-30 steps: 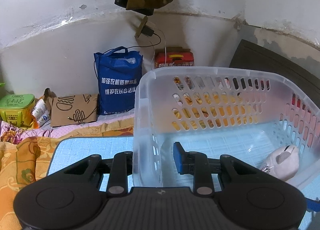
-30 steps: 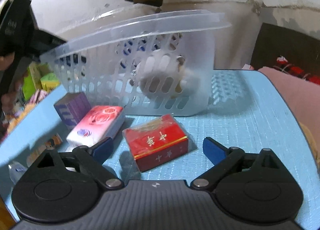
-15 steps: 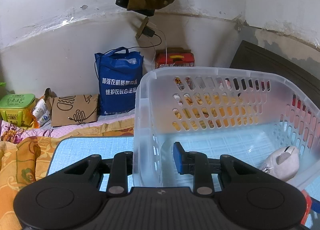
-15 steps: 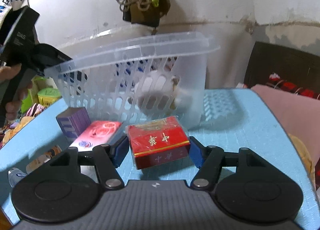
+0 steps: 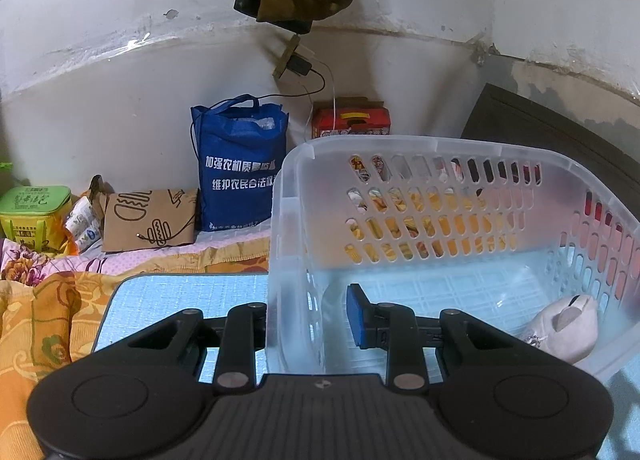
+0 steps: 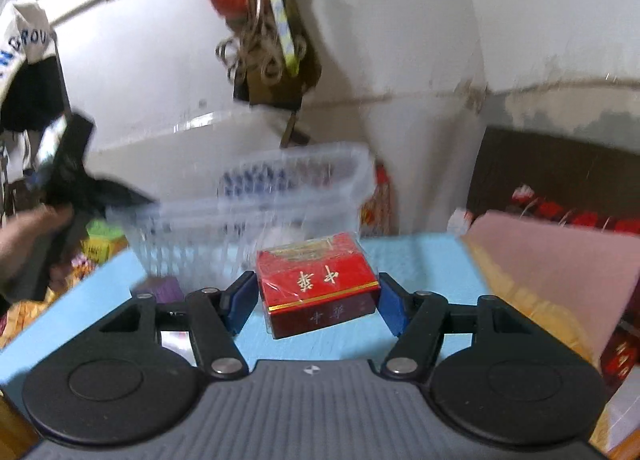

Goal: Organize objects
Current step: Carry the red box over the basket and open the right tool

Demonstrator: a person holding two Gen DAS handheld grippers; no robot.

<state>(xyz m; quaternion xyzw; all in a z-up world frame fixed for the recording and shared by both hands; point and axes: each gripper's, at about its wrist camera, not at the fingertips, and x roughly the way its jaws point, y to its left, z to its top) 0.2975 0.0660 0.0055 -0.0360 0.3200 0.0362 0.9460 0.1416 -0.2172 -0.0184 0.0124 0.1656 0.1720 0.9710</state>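
While the left gripper (image 5: 306, 318) is pinching the near wall of the basket (image 5: 440, 148), one finger outside and the blue pad inside, the right gripper (image 6: 318, 300) is clenching the red box (image 6: 318, 280) between its two blue pads and carrying it clear of the blue mat (image 6: 100, 292). So I'm reading this as the carry step: box picked up, not in the basket yet. The right view is pretty blurry, so it's looking like the thing is mid-swing, but the box is sitting square between the pads, tilted a little, with the basket right behind it and a bit higher in the picture. From the left view the basket is resting on the mat with a pinkish plush toy (image 5: 560, 328) lying in the right near corner, and most of the floor is looking free. Next move, I'm guessing, is lifting the box over the rim and lowering it onto that free floor, away from the toy, then letting go. The rim is looking like the tricky bit, since the box is below it right now and the plastic wrap on it might be slippery. The left side probably just needs to be holding the basket steady so it isn't sliding or tipping when the box is going in. A purple box (image 6: 168, 288) is also waiting on the mat near the basket, so there's likely more to pack after this one.
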